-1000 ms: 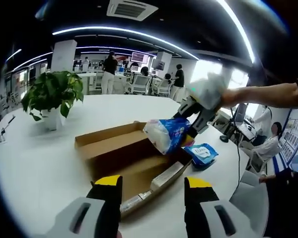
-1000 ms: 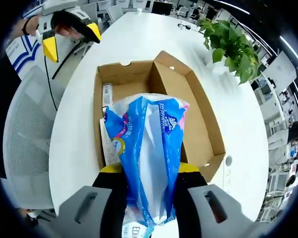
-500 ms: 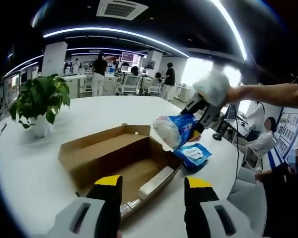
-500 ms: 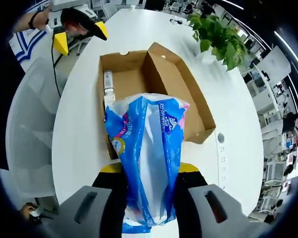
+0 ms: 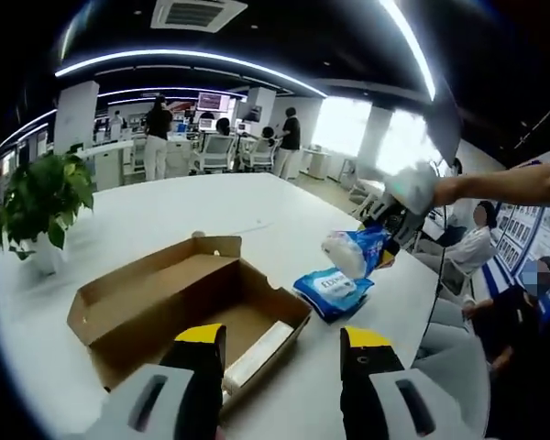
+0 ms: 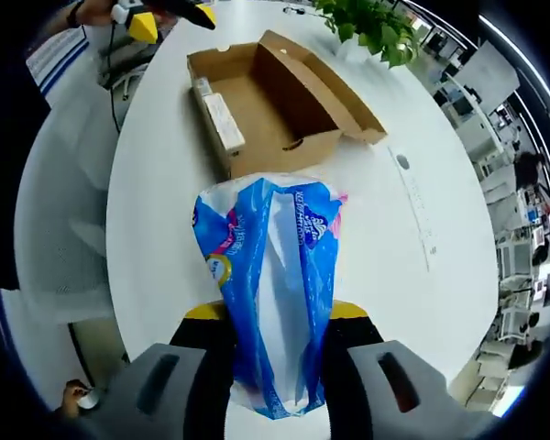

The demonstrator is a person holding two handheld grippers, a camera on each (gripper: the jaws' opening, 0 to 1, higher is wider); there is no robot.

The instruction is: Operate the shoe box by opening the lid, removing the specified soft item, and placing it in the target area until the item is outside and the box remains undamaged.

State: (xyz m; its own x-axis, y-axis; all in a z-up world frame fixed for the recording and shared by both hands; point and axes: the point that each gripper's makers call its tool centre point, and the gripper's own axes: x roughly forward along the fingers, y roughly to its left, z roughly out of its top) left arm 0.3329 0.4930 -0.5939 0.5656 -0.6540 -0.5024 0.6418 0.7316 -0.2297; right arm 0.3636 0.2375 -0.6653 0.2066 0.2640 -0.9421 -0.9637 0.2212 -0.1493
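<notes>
Already clear of the shoe box [image 6: 275,101], the blue tissue pack [image 6: 270,293] hangs pinched between the jaws of the right gripper [image 6: 273,344], well above the white table [image 6: 165,238]. In the left gripper view the same pack shows off to the side of the box, with a second blue pack [image 5: 333,290] lying flat on the table just below it. The left gripper [image 5: 280,341] hovers near the box with its jaws spread and nothing between them.

The likeliest trouble from here is a slip. The pack is a soft pillow of tissues in glossy plastic film, and the jaws grip it low down, so most of its length stands free beyond them; a quick swing could let the slick film slide out. If it is let go from this height it may bounce off the pack beneath or roll toward the table edge, which seems close by in the left gripper view. A harder squeeze would only crease the film.

The box is plain brown cardboard, shallow and rectangular, its lid folded back flat beside it. A long pale item [image 6: 225,121] lies inside along one wall. The cardboard looks light, so a careless brush from the idle left gripper could shove it or bend a flap.
</notes>
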